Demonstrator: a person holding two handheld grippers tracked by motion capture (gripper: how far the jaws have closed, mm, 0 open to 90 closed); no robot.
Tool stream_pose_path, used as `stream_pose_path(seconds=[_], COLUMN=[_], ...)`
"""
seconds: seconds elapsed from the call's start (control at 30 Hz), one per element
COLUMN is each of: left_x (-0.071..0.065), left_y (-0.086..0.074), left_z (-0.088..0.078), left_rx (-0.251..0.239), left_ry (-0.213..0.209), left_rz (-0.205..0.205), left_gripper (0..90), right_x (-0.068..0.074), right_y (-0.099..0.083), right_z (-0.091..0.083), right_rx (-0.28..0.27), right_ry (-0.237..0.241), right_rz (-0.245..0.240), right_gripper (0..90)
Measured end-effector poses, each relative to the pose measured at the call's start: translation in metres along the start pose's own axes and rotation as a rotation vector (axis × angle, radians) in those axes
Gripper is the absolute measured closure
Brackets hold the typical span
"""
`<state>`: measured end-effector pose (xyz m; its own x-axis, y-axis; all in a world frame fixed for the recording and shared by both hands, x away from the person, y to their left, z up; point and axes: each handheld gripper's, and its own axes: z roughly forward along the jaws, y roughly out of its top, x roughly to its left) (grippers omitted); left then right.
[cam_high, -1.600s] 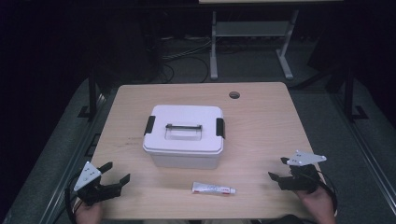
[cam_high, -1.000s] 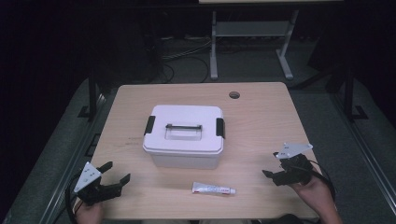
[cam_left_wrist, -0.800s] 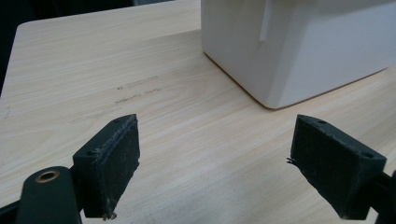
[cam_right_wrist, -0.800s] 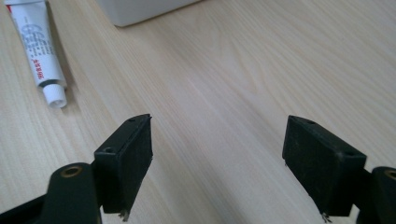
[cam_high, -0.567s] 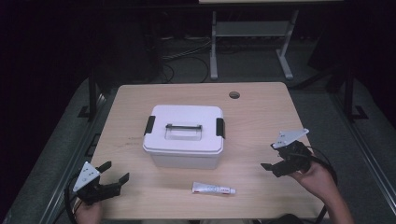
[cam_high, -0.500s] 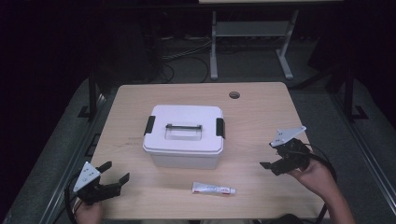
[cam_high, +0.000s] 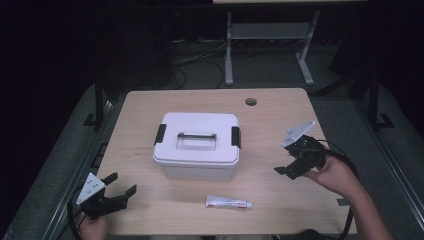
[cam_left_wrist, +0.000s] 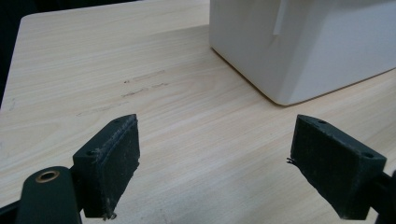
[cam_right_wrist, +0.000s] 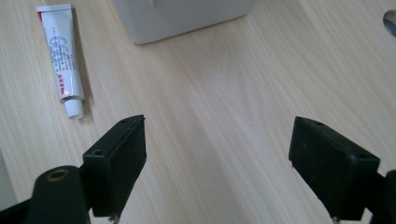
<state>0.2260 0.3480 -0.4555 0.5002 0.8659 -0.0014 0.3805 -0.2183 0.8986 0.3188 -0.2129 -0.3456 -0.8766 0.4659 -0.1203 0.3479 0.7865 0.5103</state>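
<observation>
Left gripper (cam_high: 114, 191) low at table's (cam_high: 140, 120) near-left corner, jaws wide, empty. White latched storage box (cam_high: 196, 145) mid-table, tube (cam_high: 228, 202) lying in front of it. Right gripper (cam_high: 290, 161) lifted right of box, jaws just been opening, wide, nothing between.

Box (cam_high: 196, 146) sits mid-bench (cam_high: 280, 195), lid on, handle (cam_high: 196, 136) on top. Tube (cam_high: 228, 202) lies flat just in front of the box, near the front edge. Cable hole (cam_high: 251, 101) behind and right of box. Left tongs (cam_high: 121, 184) at front-left corner, right tongs (cam_high: 286, 162) right of box, above bench.
</observation>
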Motion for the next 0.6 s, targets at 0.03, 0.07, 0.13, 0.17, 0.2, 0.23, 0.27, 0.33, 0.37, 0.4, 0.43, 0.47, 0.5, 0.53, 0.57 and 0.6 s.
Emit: stream_pose_path(seconds=[0.03, 0.07, 0.13, 0.17, 0.2, 0.23, 0.27, 0.33, 0.37, 0.4, 0.43, 0.47, 0.5, 0.53, 0.57, 0.6], left_x=[0.0, 0.0, 0.0, 0.0, 0.0, 0.0, 0.001, 0.001, 0.001, 0.001, 0.001, 0.002, 0.002, 0.002, 0.003, 0.003], left_y=[0.0, 0.0, 0.0, 0.0, 0.0, 0.0, 0.0, 0.0, 0.0, 0.0, 0.0, 0.0, 0.0, 0.0, 0.0, 0.0], left_z=[0.0, 0.0, 0.0, 0.0, 0.0, 0.0, 0.001, 0.001, 0.001, 0.001, 0.0, 0.0, 0.0, -0.001, -0.001, -0.001], left_rx=[0.0, 0.001, 0.002, 0.002, 0.001, 0.001, 0.0, 0.003, 0.003, 0.001, 0.001, -0.005, -0.005, -0.004, -0.008, -0.007], left_ry=[0.0, 0.0, -0.002, -0.002, -0.001, -0.001, -0.003, -0.002, -0.002, -0.001, -0.001, -0.001, -0.001, 0.0, 0.0, 0.001], left_rz=[0.0, 0.0, 0.001, 0.001, 0.001, 0.001, -0.001, 0.002, 0.002, 0.002, 0.0, -0.006, -0.006, -0.006, -0.008, -0.01], left_gripper=[15.0, 15.0, 15.1, 15.0, 15.0, 15.0, 15.0, 15.1, 15.1, 15.1, 15.0, 15.1, 15.1, 15.0, 15.0, 15.0], right_x=[-0.001, -0.001, -0.001, -0.001, -0.001, -0.001, 0.0, -0.001, -0.001, -0.001, -0.002, -0.003, -0.003, -0.005, -0.005, -0.006], right_y=[0.003, 0.003, 0.011, 0.014, 0.017, 0.017, 0.023, 0.03, 0.03, 0.033, 0.039, 0.042, 0.042, 0.047, 0.049, 0.052], right_z=[0.0, 0.0, 0.0, 0.0, 0.0, 0.0, -0.001, -0.002, -0.002, -0.002, -0.003, -0.003, -0.003, -0.003, -0.003, -0.004], right_rx=[0.005, 0.005, 0.026, 0.034, 0.04, 0.04, 0.05, 0.059, 0.059, 0.063, 0.071, 0.073, 0.073, 0.072, 0.068, 0.072], right_ry=[0.005, 0.005, 0.012, 0.015, 0.015, 0.015, 0.019, 0.022, 0.022, 0.024, 0.034, 0.039, 0.039, 0.05, 0.06, 0.064], right_rz=[-0.006, -0.006, -0.031, -0.037, -0.048, -0.048, -0.068, -0.081, -0.081, -0.09, -0.099, -0.103, -0.103, -0.108, -0.109, -0.11], right_gripper=[18.6, 18.6, 18.7, 18.7, 18.8, 18.8, 18.8, 18.8, 18.8, 18.8, 18.8, 18.8, 18.8, 18.8, 18.8, 18.7])
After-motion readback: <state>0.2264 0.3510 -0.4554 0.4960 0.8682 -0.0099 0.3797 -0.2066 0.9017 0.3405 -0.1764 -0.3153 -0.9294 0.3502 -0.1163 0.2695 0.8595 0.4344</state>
